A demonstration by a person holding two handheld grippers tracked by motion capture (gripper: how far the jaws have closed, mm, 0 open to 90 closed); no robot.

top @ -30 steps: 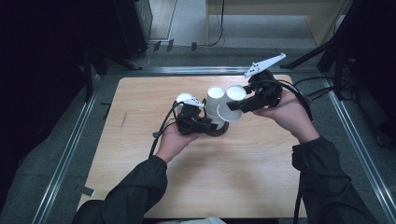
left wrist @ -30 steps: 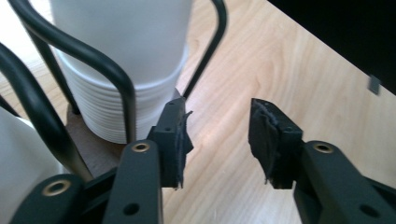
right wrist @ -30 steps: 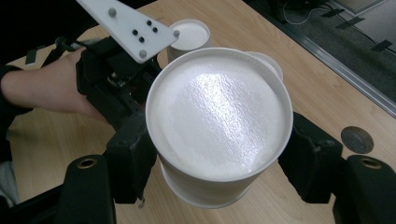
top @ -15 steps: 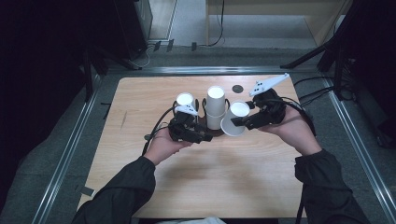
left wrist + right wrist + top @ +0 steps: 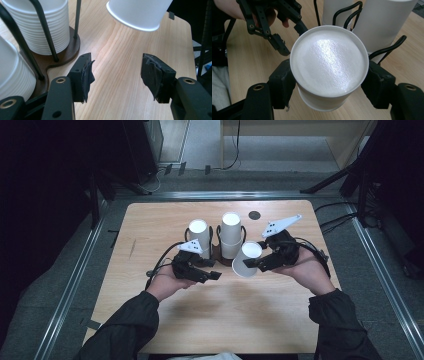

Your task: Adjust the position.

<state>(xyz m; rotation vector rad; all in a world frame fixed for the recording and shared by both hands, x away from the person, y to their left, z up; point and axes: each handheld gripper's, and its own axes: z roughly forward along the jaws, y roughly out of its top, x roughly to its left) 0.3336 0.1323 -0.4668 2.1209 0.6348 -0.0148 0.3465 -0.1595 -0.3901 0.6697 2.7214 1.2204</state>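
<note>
White paper cup (image 5: 329, 67) sat clamped between the right gripper (image 5: 252, 264) fingers (image 5: 282, 83), bottom-up, its flat base toward that gripper's camera, pads pressing on both sides of its wall. In the high view the same cup (image 5: 247, 259) was tilted, just right of the dark wooden cup holder with black wire loops (image 5: 212, 256), held a little above the light wood tabletop (image 5: 225, 315); whether it touched the tabletop could not be told. Left gripper (image 5: 216, 275) fingers (image 5: 83, 75) stood parted about halfway with nothing between them but bare tabletop (image 5: 120, 82); its jaws had just been opening. It hovered low in front of the holder, near the held cup but apart from it. In the left gripper view the cup's rim (image 5: 136, 15) hung above and beyond the open fingers. Two stacks of white paper cups stood upside down in the holder: left stack (image 5: 198, 237), right stack (image 5: 231, 234), ribbed rims visible (image 5: 41, 30). Small dark round spot (image 5: 254, 215) lay on the tabletop, well behind the cups.
</note>
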